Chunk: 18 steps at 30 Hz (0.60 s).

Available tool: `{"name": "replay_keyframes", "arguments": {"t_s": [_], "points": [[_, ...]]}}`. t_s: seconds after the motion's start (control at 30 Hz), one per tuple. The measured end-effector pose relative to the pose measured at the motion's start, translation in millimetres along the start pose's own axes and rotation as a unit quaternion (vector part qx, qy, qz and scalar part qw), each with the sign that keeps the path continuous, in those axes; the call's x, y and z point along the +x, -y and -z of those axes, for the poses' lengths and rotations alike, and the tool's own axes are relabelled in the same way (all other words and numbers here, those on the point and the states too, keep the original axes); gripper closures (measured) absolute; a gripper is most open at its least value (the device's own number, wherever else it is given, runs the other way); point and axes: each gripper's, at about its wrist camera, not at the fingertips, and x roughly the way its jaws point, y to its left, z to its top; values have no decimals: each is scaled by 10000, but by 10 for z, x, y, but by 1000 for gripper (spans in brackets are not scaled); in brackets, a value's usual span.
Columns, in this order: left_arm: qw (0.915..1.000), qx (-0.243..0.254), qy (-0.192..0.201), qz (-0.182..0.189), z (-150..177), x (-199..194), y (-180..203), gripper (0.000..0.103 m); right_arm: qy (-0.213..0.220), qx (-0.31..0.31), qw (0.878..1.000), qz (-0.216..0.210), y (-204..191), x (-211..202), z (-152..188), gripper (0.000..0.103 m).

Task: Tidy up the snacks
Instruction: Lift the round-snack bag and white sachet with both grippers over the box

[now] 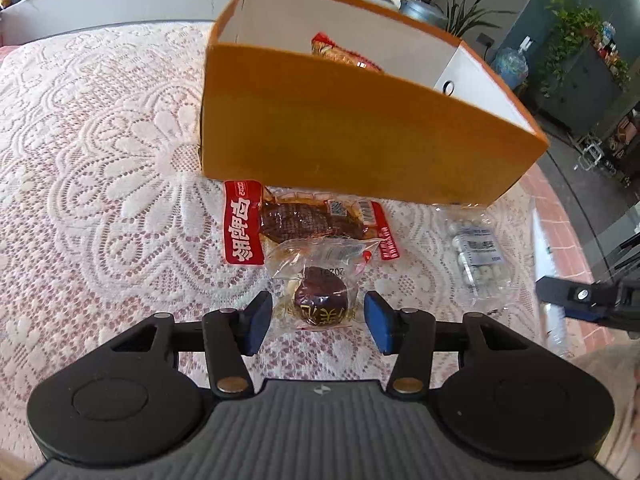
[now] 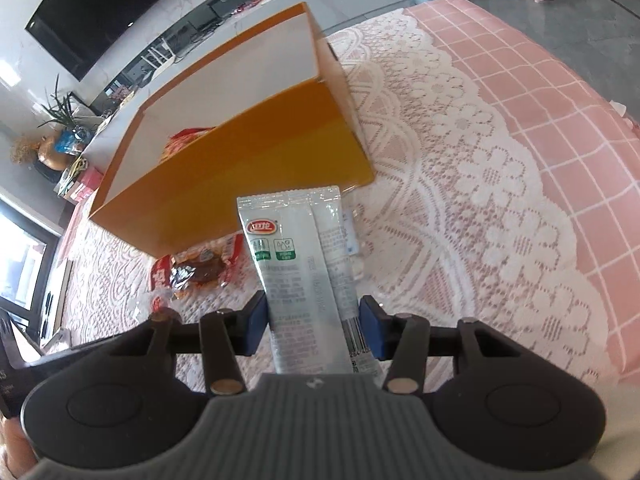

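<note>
An orange box [image 1: 360,140] with white inside stands on the lace cloth and holds a red snack bag [image 1: 340,53]. In front of it lie a red-edged meat pack [image 1: 304,220], a clear bag of white candies [image 1: 478,256] and a clear-wrapped dark round snack [image 1: 320,300]. My left gripper [image 1: 316,322] is open, with its pads either side of the round snack. My right gripper [image 2: 312,330] is shut on a white-grey sachet [image 2: 304,272] and holds it above the cloth, near the box [image 2: 256,168]. The meat pack [image 2: 200,270] lies below it to the left.
The lace cloth [image 1: 100,160] covers a pink checked table [image 2: 560,100] whose edge runs along the right. The right gripper's finger [image 1: 576,296] shows at the right edge of the left wrist view. A counter with clutter and plants stands behind.
</note>
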Motion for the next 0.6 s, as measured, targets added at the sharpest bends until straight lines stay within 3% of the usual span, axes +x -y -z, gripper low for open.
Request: {"name": "replay_keyframes", "arguments": {"t_s": [0.37, 0.6], "points": [[9993, -19, 372, 100, 83, -547, 102, 46, 356, -457, 9983, 79, -332, -187, 316, 56], [9979, 28, 623, 197, -19, -801, 211, 47, 642, -516, 9966, -47, -504, -418, 302, 56]]}}
